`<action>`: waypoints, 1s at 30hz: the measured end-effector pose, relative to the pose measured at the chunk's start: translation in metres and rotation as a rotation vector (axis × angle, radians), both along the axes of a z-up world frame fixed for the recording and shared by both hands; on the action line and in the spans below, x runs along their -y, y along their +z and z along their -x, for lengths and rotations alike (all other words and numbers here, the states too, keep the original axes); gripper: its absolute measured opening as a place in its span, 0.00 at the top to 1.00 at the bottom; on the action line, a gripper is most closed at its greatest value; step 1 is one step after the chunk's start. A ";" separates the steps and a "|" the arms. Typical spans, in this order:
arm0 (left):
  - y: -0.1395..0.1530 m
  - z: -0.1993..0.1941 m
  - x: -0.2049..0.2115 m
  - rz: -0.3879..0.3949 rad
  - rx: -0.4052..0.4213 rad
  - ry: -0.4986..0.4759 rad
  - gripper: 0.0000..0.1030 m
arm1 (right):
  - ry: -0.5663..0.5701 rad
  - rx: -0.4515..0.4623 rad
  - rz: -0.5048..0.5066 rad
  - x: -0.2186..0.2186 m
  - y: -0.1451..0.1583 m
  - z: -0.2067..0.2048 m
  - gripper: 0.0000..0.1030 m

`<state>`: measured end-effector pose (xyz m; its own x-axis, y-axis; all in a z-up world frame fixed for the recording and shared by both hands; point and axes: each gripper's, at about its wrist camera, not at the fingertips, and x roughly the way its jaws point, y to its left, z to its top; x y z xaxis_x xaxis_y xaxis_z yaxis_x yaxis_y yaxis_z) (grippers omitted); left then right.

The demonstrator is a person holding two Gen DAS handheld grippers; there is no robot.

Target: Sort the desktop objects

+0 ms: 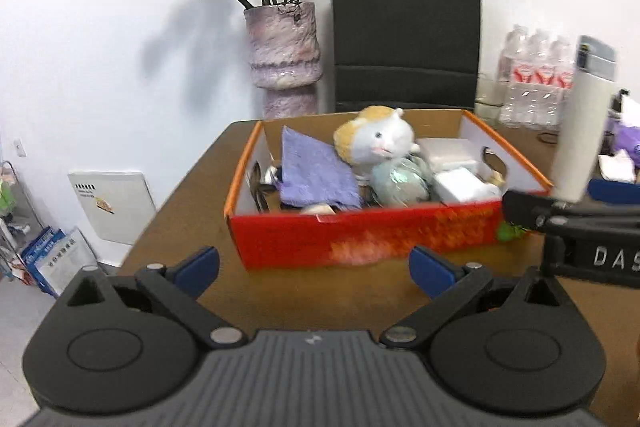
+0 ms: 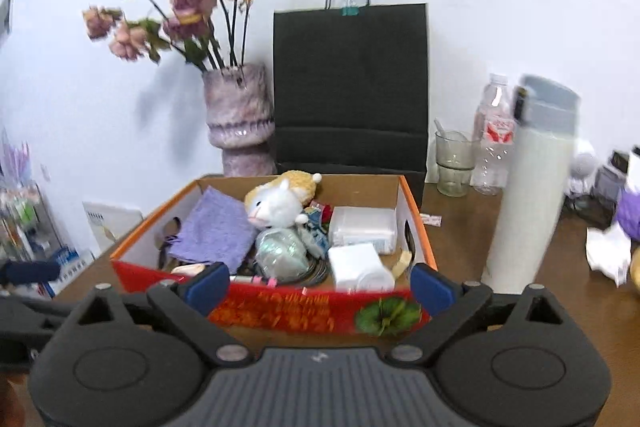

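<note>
Far left, against the white wall, a mottled lilac ceramic vase (image 2: 239, 119) with a ribbed waist holds a spray of dried pink roses (image 2: 168, 7) on dark stems. Just right of it stands one matte black paper bag (image 2: 350, 87) with cord handles and a teal binder clip at its top edge.

On the brown wooden table (image 2: 460, 227), nearer than the vase and bag, sits one open cardboard box (image 2: 280, 311), red on its near wall, orange along the rim, white inside. In it lie a nubbly purple cloth (image 2: 218, 231) at the left, a white and tan plush toy (image 2: 276, 205) in the middle with a crinkly pale-green wrapped bundle (image 2: 282, 247) in front of it, and two white boxy items at the right: a translucent lidded one (image 2: 364, 227) farther back and a solid block (image 2: 356, 267) nearer.

The left claw (image 1: 314, 267) hangs before the box's near wall, its blue pads spread wide with nothing between them. The right claw (image 2: 320, 285) is likewise spread wide and empty at the same wall.

Right of the box stands a tall, smooth white tumbler (image 2: 528, 195) with a grey lid. Behind it are one ridged glass cup (image 2: 454, 163) and one clear plastic bottle (image 2: 494, 139).
</note>
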<state>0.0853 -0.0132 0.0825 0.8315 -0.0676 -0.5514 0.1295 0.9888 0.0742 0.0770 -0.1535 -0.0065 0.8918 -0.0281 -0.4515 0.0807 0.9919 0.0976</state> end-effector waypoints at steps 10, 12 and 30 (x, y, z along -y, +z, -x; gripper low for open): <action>-0.049 0.080 -0.018 0.069 -0.041 -0.013 0.00 | -0.007 -0.094 0.005 -0.015 -0.042 0.069 0.02; -0.058 0.090 -0.024 0.071 -0.056 0.007 0.00 | -0.006 -0.108 0.004 -0.015 -0.051 0.082 0.00; -0.084 0.086 -0.034 0.058 -0.121 0.021 0.00 | 0.007 -0.234 0.067 -0.033 -0.091 0.084 0.00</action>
